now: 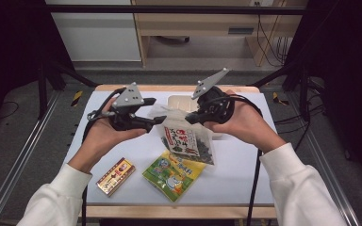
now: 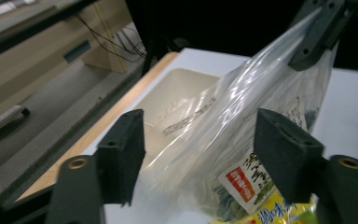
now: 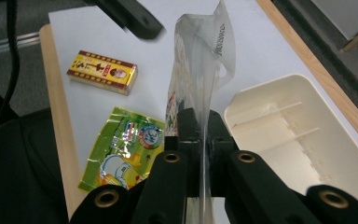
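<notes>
We see the right gripper (image 3: 199, 122) clamped tight on the clear snack bag (image 1: 188, 140), which hangs just below its jaws above the table (image 1: 245, 160), while the left gripper (image 2: 198, 147) stands with jaws apart (film between them, unpinched), the cream tray (image 3: 303, 140) just beyond.

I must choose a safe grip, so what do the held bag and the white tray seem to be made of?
Bag: thin clear plastic film, glossy; it crinkles, shines and shows its contents. Tray: probably rigid cream plastic, matte, with moulded ribs inside.
</notes>
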A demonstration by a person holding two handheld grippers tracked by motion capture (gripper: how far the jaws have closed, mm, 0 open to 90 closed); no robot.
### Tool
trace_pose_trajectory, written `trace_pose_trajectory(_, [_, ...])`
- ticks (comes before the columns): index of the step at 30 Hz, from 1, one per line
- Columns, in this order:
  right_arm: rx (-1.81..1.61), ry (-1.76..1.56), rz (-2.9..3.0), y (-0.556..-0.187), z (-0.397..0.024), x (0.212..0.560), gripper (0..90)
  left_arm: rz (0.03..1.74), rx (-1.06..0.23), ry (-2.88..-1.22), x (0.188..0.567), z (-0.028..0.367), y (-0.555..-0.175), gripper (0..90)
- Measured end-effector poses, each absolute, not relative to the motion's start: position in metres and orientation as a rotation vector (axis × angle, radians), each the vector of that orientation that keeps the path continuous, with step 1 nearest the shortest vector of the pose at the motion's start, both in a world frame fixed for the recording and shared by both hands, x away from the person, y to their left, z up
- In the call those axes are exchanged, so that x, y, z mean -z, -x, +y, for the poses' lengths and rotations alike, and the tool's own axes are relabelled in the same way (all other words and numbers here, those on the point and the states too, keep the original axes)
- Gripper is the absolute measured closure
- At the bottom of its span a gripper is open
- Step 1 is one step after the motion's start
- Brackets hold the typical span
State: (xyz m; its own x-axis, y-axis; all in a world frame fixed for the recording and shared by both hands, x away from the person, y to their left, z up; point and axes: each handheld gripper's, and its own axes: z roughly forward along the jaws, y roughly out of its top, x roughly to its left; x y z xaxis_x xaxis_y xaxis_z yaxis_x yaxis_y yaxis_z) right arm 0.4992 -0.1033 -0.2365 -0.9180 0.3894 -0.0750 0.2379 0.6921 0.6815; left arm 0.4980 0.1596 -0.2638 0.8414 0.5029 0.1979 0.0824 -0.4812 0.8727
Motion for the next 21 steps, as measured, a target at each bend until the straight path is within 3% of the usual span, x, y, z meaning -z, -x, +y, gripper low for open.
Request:
trace_pose_trajectory(9, [-1.18, -0.674, 2.634, -0.501, -0.14, 0.232, 88.5, 0.571, -0.542, -1.987, 0.267, 0.185, -0.492, 22.7])
trace_pose_trajectory(21, [-1.37, -0.82, 2.441, -0.505, -0.186, 0.199, 88.6, 0.717, -0.576, -2.033, 0.327, 0.229, -0.471, 15.2])
